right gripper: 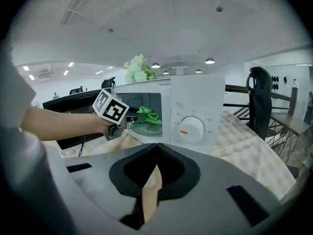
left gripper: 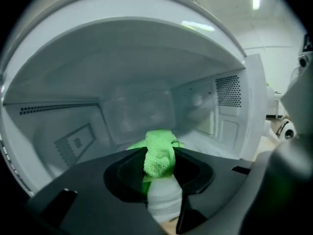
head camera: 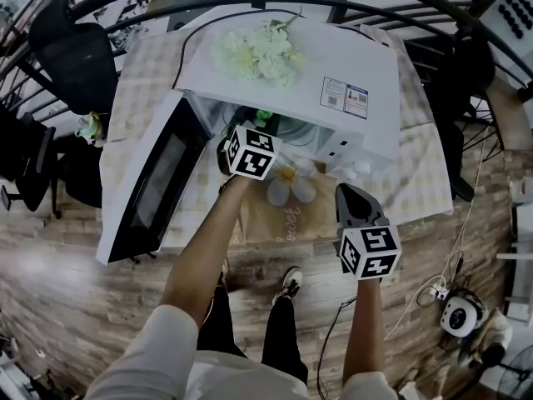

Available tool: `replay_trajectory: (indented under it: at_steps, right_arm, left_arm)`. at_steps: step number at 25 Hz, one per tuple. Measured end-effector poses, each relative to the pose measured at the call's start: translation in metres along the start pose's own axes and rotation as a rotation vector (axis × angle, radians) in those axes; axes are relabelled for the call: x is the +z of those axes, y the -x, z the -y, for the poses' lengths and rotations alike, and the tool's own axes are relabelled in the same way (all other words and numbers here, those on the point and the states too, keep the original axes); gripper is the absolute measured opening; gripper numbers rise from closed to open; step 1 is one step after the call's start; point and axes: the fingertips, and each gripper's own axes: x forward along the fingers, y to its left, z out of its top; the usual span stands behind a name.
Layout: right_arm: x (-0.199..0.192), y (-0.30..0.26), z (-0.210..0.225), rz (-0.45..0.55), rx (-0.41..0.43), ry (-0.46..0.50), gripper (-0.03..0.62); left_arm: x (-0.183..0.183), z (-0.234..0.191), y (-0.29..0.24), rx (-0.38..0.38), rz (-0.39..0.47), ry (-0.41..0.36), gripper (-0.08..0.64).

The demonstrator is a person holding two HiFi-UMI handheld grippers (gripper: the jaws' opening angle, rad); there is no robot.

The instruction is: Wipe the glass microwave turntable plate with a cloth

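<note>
A white microwave (head camera: 291, 82) stands on the table with its door (head camera: 154, 186) swung open to the left. My left gripper (head camera: 250, 130) reaches into the cavity, shut on a bright green cloth (left gripper: 159, 155) that bulges out beyond the fingers. From the right gripper view the cloth (right gripper: 146, 114) lies on the glass turntable plate (right gripper: 146, 128) on the cavity floor, beside the left gripper's marker cube (right gripper: 111, 107). My right gripper (head camera: 350, 194) hangs in front of the microwave's control panel (right gripper: 193, 126), well clear of it. Its jaws (right gripper: 156, 148) are shut with nothing between them.
A bunch of pale artificial flowers (head camera: 258, 52) lies on top of the microwave. A checked tablecloth (head camera: 425, 182) covers the table, with a flower-shaped white item (head camera: 291, 183) near the front edge. Black chairs (head camera: 67, 57) and a railing surround the table; cables and a power strip (head camera: 433, 294) lie on the floor.
</note>
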Motion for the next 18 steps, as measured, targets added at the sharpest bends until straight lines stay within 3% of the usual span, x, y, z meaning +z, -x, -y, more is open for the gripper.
replay_trajectory:
  at_steps: [3,5,7,18]
  right_arm:
    - [0.005,-0.002,-0.003,0.010,-0.011,0.021,0.014]
    - [0.008,-0.006,-0.003,0.011,-0.023,0.038,0.014]
    - [0.009,-0.010,-0.001,0.009,-0.033,0.041,0.014]
    - [0.010,-0.015,-0.005,-0.001,-0.028,-0.004,0.014]
  left_arm:
    - [-0.019,-0.040,0.004,0.073,-0.046,0.048,0.153]
    - [-0.030,-0.055,0.004,0.082,-0.064,0.105,0.153]
    - [-0.040,-0.057,0.002,0.062,-0.077,0.144,0.153]
    - [-0.033,0.007,0.006,-0.112,-0.075,0.084,0.153]
